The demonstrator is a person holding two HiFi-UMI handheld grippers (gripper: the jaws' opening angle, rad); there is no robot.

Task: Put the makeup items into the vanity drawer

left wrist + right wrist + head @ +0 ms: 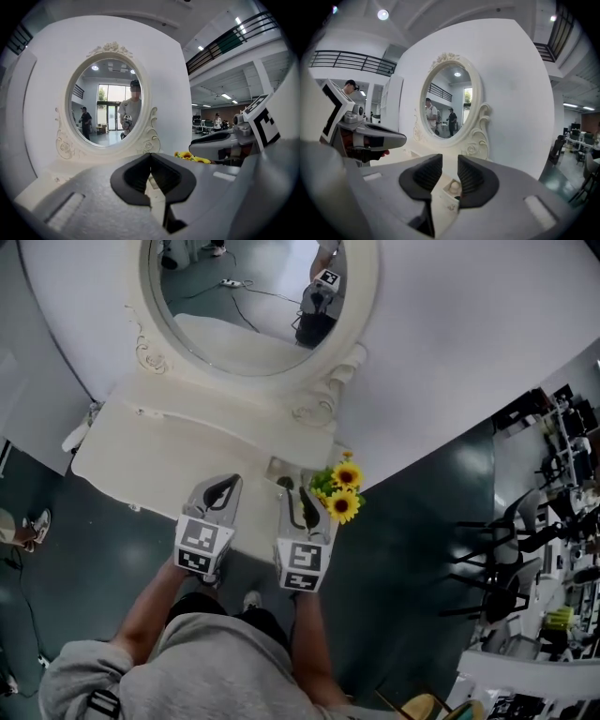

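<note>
Since the vanity top [169,451] looks bare and a pale item [454,186] lies in the open drawer [445,201], we judge loading nearly done, with the drawer left to close. Our left gripper [150,155] is closed and empty; our right gripper [450,159] is narrowly parted and holds nothing.

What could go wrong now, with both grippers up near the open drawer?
The sunflowers sit right beside the right gripper; a sideways swing could topple them. The drawer looks open with items inside, so a gripper coming down could catch its edge. The left gripper is close alongside the right; they might clash.
</note>
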